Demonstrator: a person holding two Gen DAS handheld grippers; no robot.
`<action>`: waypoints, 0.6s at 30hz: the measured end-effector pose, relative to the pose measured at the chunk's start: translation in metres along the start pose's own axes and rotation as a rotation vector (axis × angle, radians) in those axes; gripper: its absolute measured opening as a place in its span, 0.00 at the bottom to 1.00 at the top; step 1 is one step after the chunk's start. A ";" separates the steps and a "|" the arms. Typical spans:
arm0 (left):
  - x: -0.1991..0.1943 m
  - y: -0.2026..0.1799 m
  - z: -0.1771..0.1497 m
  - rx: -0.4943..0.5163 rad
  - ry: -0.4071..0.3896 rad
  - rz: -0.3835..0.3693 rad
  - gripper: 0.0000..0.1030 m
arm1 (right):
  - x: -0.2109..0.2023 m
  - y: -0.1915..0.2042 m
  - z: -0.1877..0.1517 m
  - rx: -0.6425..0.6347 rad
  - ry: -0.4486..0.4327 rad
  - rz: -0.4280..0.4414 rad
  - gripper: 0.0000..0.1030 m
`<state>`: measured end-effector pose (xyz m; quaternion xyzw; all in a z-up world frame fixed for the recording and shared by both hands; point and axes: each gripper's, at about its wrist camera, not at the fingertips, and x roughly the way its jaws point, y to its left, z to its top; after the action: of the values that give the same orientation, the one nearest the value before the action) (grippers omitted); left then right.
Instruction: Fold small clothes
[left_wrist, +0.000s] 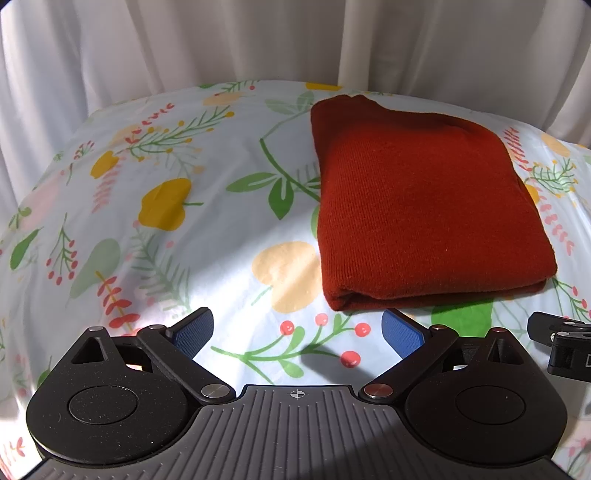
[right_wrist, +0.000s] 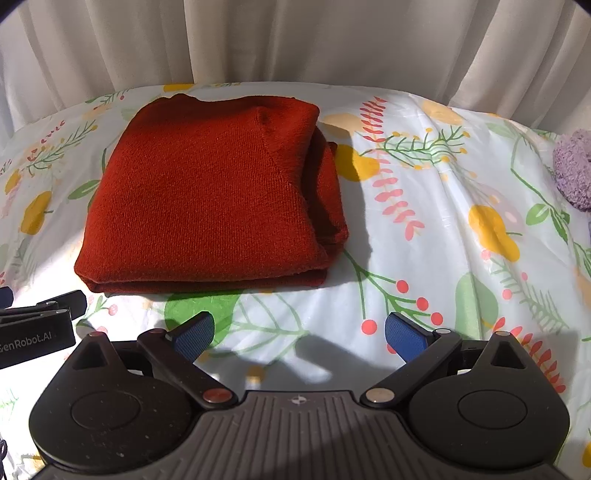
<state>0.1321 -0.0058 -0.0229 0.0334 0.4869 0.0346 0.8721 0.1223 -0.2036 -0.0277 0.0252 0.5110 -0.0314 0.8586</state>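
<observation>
Red knit garment (left_wrist: 424, 206) lies folded on floral bench (left_wrist: 155, 258), just beyond both claws. Left claw (left_wrist: 297, 328) & right claw (right_wrist: 298, 332) both released, holding nothing. Risk: a claw snagging the near edge (right_wrist: 207, 286) would prob. drag layers apart, undoing the fold.

We see the red garment (right_wrist: 207, 192) is a knitted cloth with fine ribs, matt and a little fuzzy. The flowered table cover (right_wrist: 436, 236) looks smooth and slightly glossy, like plastic sheet, with wrinkles. The purple thing (right_wrist: 574, 170) looks fluffy, and the white curtain (right_wrist: 295, 40) is soft matt cloth.
</observation>
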 end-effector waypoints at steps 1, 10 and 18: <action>0.000 0.000 0.000 0.002 -0.002 0.000 0.97 | 0.000 0.000 0.000 0.001 0.000 -0.001 0.96; -0.002 -0.003 0.000 0.018 -0.021 -0.002 0.97 | -0.001 -0.001 0.003 0.004 -0.005 -0.003 0.96; -0.003 -0.004 0.000 0.027 -0.028 -0.017 0.97 | -0.004 0.000 0.003 0.006 -0.010 -0.003 0.96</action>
<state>0.1307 -0.0096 -0.0207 0.0414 0.4754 0.0203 0.8785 0.1230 -0.2037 -0.0229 0.0268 0.5066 -0.0340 0.8611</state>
